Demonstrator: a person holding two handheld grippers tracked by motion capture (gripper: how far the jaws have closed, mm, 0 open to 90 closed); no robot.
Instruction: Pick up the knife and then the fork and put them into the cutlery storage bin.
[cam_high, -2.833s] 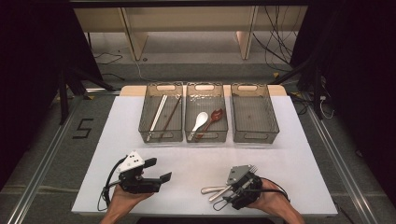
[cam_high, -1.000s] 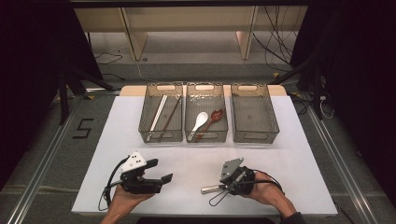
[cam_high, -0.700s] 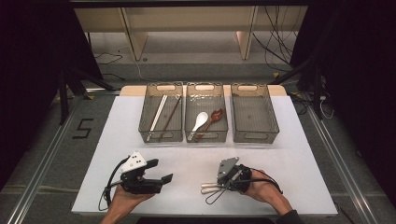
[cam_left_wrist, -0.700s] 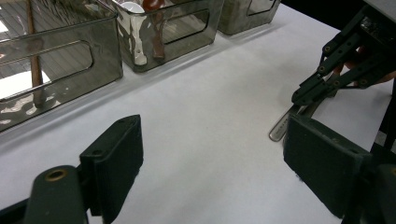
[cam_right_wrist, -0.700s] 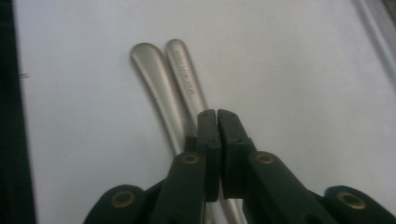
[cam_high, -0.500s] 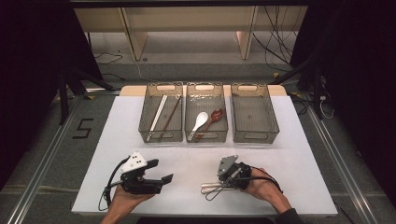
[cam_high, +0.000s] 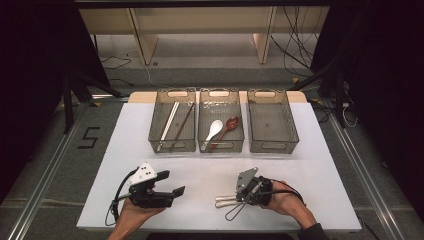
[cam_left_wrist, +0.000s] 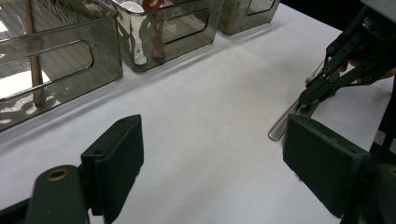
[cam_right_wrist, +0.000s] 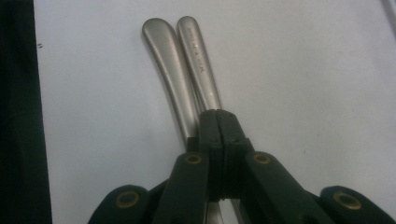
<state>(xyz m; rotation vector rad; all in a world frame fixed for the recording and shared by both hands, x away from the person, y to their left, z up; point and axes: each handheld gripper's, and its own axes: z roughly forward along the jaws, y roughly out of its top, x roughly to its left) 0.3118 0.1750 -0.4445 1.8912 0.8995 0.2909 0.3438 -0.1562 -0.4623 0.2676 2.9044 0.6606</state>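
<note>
1. High view: three clear bins stand in a row in the upper middle of the frame on a white table (cam_high: 125, 150). The left bin (cam_high: 172, 126) holds two sticks, one pale and one dark. The middle bin (cam_high: 221, 126) holds two spoons, a white spoon (cam_high: 215, 129) and a reddish-brown spoon (cam_high: 230, 125), lying side by side. The right bin (cam_high: 272, 127) has bare mesh on its floor. Lower left, the left gripper (cam_high: 172, 186) rests in a hand (cam_high: 131, 216) with its jaws spread wide, nothing between them. Lower middle, the right gripper (cam_high: 241, 196), held by the right hand (cam_high: 285, 200), sits over two metal handles (cam_high: 224, 200) that lie on the table and point toward the left of the frame.

2. Left gripper view: two black jaw pads stand far apart at the lower left and lower right, with bare table between them. Two bins cross the upper left, and part of a third shows at the top. At the right edge the right gripper's (cam_left_wrist: 322, 86) black linkage comes down on the metal handles (cam_left_wrist: 285, 123).

3. Right gripper view: the jaws are pressed together at the centre, over the shafts of the metal handles (cam_right_wrist: 180, 65). I cannot tell whether they clamp them. The two handles are brushed grey steel, rounded at the ends and touching along their length; one carries stamped lettering too small to read. A dark strip runs down the left edge.
</note>
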